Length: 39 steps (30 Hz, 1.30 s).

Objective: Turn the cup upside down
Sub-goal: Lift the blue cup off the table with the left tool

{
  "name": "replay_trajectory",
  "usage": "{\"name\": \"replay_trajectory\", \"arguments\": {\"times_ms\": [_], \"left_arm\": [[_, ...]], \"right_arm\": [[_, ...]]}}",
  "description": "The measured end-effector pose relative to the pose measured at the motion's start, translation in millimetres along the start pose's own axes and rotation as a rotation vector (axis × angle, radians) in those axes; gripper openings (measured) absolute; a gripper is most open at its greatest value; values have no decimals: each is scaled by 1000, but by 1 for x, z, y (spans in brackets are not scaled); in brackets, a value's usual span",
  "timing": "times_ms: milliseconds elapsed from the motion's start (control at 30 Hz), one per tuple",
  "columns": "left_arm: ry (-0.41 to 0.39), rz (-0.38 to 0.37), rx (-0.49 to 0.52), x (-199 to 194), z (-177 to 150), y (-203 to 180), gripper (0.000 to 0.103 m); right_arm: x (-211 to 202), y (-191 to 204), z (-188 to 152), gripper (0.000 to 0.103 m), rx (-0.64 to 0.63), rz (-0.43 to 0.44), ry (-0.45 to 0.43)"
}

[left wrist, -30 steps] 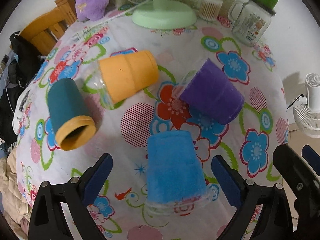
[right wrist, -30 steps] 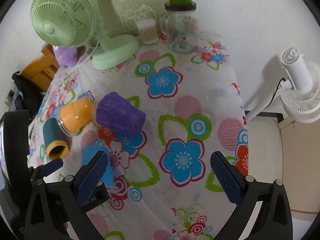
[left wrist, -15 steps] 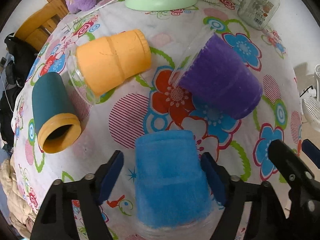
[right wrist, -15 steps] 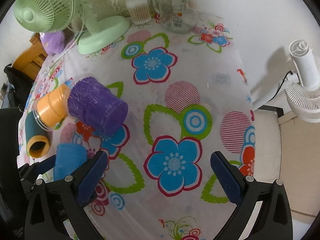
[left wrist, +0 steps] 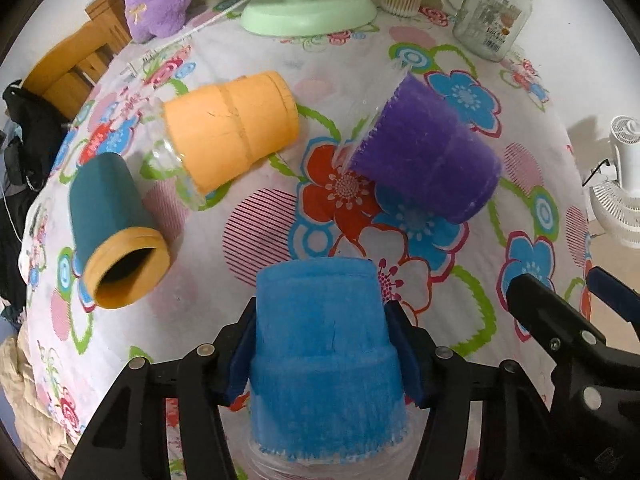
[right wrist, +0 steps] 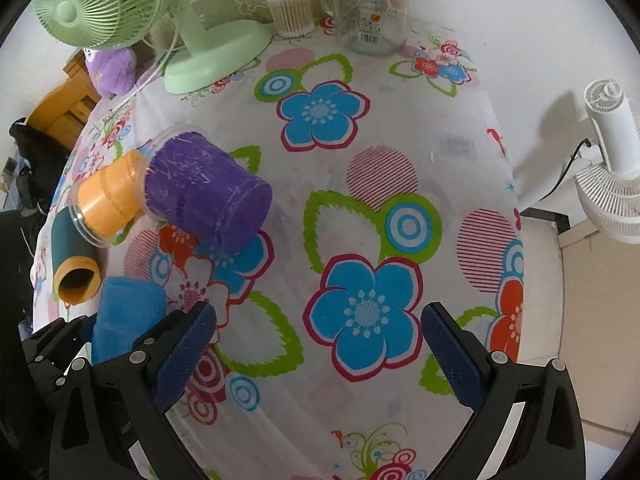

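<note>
A blue cup (left wrist: pixel 324 344) lies on its side on the flowered tablecloth (left wrist: pixel 248 236), base pointing away from me. My left gripper (left wrist: pixel 320 344) is shut on the blue cup, one pad against each side. The cup also shows in the right wrist view (right wrist: pixel 128 312). An orange cup (left wrist: pixel 232 132), a purple cup (left wrist: pixel 424 160) and a teal cup (left wrist: pixel 108 216) lie on their sides farther back. My right gripper (right wrist: pixel 320 340) is open and empty over the cloth to the right of the cups.
A green desk fan (right wrist: pixel 132 20), a cotton swab box (right wrist: pixel 290 8), a glass jar (right wrist: pixel 372 4) and a purple plush toy (left wrist: pixel 156 0) stand along the back edge. A white floor fan (right wrist: pixel 612 184) stands off the table's right edge.
My left gripper has moved forward around the blue cup and closed on it. The right gripper has shifted slightly and stayed open.
</note>
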<state>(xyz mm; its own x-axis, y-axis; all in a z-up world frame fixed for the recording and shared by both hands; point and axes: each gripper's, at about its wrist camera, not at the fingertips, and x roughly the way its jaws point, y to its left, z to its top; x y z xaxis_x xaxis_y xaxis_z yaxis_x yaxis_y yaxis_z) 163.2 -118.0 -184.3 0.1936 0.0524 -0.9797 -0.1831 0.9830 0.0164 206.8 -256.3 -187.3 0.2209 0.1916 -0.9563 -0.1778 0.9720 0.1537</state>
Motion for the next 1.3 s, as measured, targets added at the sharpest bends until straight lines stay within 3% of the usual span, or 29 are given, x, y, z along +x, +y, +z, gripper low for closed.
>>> {"name": "replay_trajectory", "arguments": {"times_ms": [433, 800, 1100, 1300], "left_arm": [[-120, -3, 105, -59, -18, 32, 62], [-188, -28, 189, -97, -61, 75, 62], [-192, -42, 307, -101, -92, 111, 62], [-180, -50, 467, -90, -105, 125, 62]], "right_arm": [[-61, 34, -29, 103, 45, -29, -117], [-100, 81, -70, 103, 74, -57, -177], [-107, 122, -114, 103, 131, -81, -190], [-102, 139, -136, 103, 175, -95, -178]]}}
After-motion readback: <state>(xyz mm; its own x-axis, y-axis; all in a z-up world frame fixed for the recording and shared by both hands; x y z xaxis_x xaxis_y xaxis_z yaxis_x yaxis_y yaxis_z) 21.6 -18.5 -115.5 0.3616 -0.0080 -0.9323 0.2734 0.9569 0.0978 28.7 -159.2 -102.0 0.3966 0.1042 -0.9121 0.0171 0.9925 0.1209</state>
